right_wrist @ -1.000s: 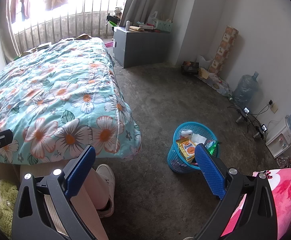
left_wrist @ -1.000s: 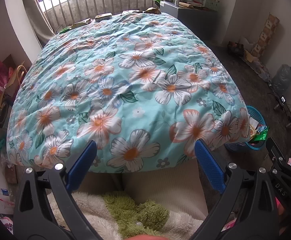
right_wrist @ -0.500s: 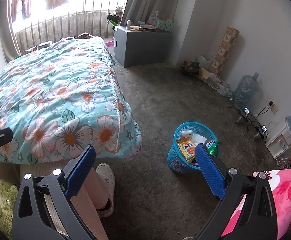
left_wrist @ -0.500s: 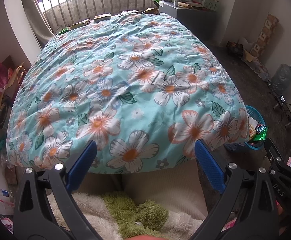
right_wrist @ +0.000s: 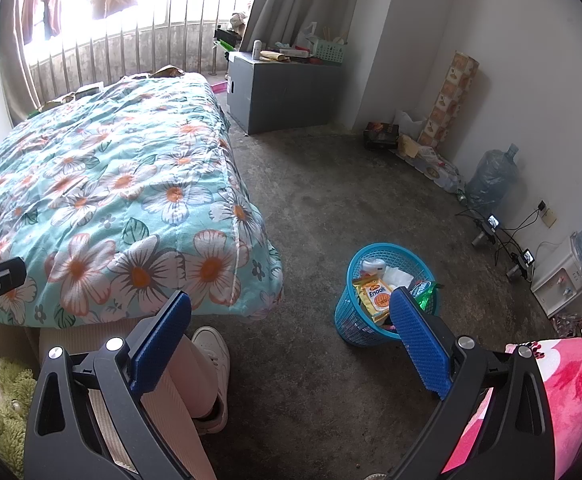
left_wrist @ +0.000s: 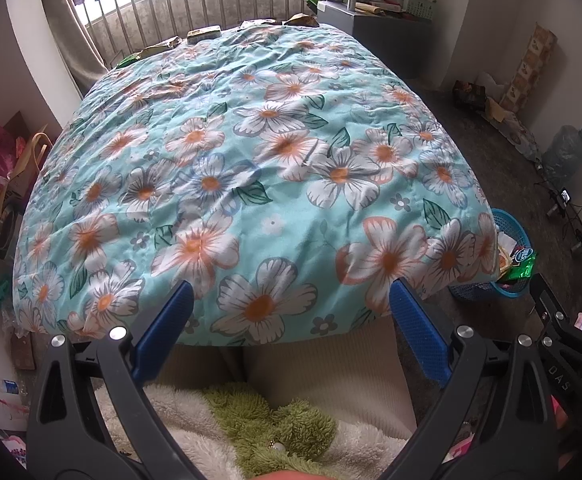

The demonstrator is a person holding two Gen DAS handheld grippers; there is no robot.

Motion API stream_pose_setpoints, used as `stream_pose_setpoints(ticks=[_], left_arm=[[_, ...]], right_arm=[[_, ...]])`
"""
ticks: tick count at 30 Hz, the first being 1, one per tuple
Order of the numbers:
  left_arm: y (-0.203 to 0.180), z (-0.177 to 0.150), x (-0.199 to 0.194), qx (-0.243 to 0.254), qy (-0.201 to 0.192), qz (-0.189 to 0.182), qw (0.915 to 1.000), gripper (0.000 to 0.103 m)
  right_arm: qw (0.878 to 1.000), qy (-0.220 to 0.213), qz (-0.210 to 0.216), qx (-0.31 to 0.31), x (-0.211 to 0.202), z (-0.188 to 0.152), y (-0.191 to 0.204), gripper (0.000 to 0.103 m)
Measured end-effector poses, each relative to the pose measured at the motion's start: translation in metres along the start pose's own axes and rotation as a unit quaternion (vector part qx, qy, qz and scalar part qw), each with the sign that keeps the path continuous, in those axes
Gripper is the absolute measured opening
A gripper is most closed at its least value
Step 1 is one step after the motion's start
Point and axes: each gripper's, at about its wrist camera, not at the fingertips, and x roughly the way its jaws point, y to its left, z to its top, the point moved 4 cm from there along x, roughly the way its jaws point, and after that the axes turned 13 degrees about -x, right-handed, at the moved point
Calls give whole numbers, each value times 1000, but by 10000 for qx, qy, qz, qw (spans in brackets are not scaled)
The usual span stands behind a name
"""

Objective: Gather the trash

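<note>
Nearest to the cameras, both claws stood wide open and held nothing. The left claw pointed over the person's lap, where a fluffy white and green garment lay, toward the foot of the bed. The right claw pointed at the grey floor, with the person's leg and a white shoe just below its left finger. A pink flowered cloth showed at the lower right.

Just beyond the right claw stood a blue basket on the floor, near the corner of the bed but apart from it. Inside it lay the trash: a yellow snack packet, a green wrapper and some white paper.

The bed was covered by a turquoise quilt with big white and orange flowers. At its far edge, by the window railing, several flat packets rested. Further away a grey cabinet stood against the wall, and a water bottle stood at the right wall.
</note>
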Motion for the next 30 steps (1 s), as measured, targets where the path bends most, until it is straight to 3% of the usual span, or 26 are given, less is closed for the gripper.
stream_pose_setpoints(ticks=[30], left_arm=[[0, -2, 1, 22, 39, 21, 10000, 94]], right_arm=[[10000, 27, 19, 0, 3, -3, -1, 96]])
